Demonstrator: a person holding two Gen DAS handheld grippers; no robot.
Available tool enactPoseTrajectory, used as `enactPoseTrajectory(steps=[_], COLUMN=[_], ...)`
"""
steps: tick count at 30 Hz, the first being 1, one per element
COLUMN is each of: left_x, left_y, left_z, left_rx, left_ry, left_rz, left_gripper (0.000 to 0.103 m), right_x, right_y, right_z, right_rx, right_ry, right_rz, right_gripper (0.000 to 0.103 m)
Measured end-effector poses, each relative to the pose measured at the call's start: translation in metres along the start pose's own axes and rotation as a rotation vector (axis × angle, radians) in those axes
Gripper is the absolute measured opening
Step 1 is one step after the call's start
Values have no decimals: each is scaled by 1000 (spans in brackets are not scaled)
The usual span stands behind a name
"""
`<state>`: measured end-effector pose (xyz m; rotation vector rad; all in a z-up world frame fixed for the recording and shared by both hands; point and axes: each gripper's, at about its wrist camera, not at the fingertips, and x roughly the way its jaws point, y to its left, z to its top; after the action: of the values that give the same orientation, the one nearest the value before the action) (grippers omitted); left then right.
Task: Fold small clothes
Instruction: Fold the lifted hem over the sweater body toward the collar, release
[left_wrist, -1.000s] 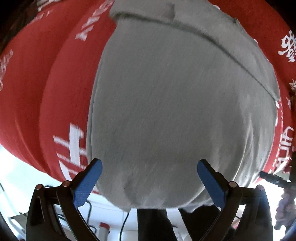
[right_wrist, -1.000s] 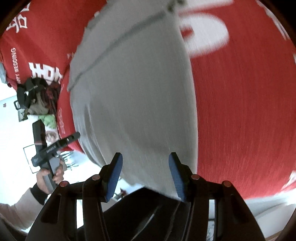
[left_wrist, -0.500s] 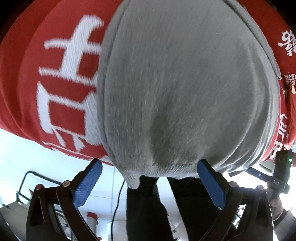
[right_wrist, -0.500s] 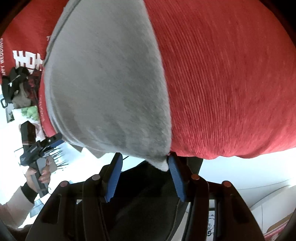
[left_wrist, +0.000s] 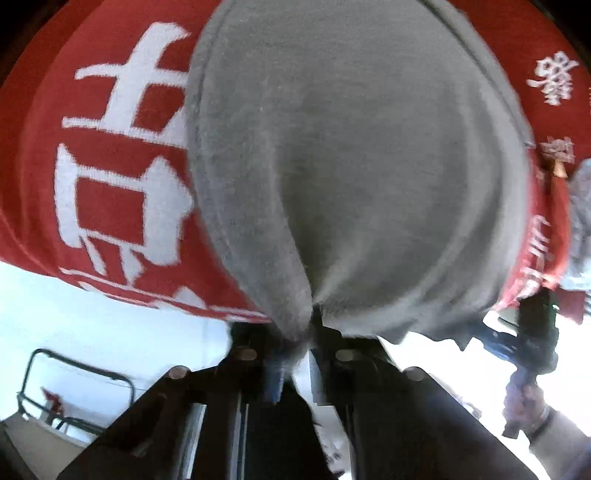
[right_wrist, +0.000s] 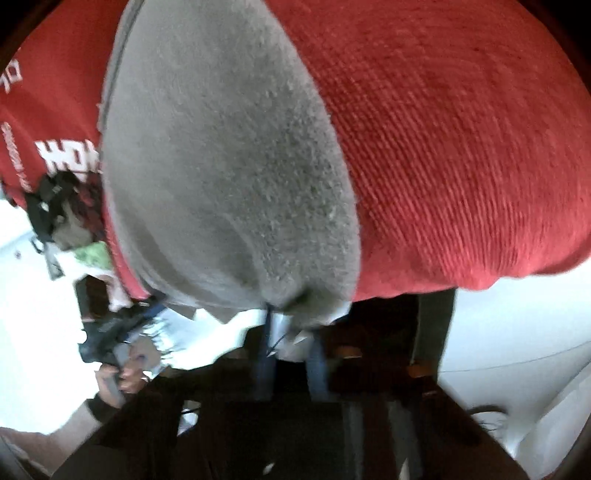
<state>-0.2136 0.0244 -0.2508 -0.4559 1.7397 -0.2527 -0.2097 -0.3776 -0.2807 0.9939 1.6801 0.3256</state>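
A grey garment (left_wrist: 351, 166) lies flat on a red cloth with white characters (left_wrist: 110, 177). My left gripper (left_wrist: 295, 339) is shut on the garment's near edge, and the cloth puckers into the closed jaws. In the right wrist view the same grey garment (right_wrist: 229, 166) fills the left half, and my right gripper (right_wrist: 291, 325) is shut on its near corner. Each gripper shows in the other's view, the right one in the left wrist view (left_wrist: 528, 343) and the left one in the right wrist view (right_wrist: 110, 332).
The red cloth (right_wrist: 461, 147) covers the table and hangs over its near edge. A dark bag and green item (right_wrist: 62, 218) lie at the left in the right wrist view. A black metal frame (left_wrist: 74, 391) stands on the white floor below.
Both grippers closed from open onto the grey garment's near edge, and the edge now bunches between the jaws. Both views are blurred by motion.
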Motion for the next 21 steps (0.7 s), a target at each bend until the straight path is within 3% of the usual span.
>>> enactPoseTrajectory(steps=[6, 11, 17, 21], left_x=[-55, -101, -111, -118], left_y=[-31, -57, -77, -84], left_z=[10, 74, 162, 192], left_rx=[31, 59, 93, 91], left_ry=[-82, -207, -307, -319], left_rz=[-135, -185, -90, -12], left_gripper=[12, 12, 12, 12], right_x=[-42, -73, -90, -85], right_y=[38, 77, 117, 124], right_z=[5, 46, 132, 172], right_rx=[-9, -50, -101, -72], right_ry=[-73, -176, -255, -270], right_rz=[233, 337, 291, 198], right_gripper=[7, 7, 7, 7])
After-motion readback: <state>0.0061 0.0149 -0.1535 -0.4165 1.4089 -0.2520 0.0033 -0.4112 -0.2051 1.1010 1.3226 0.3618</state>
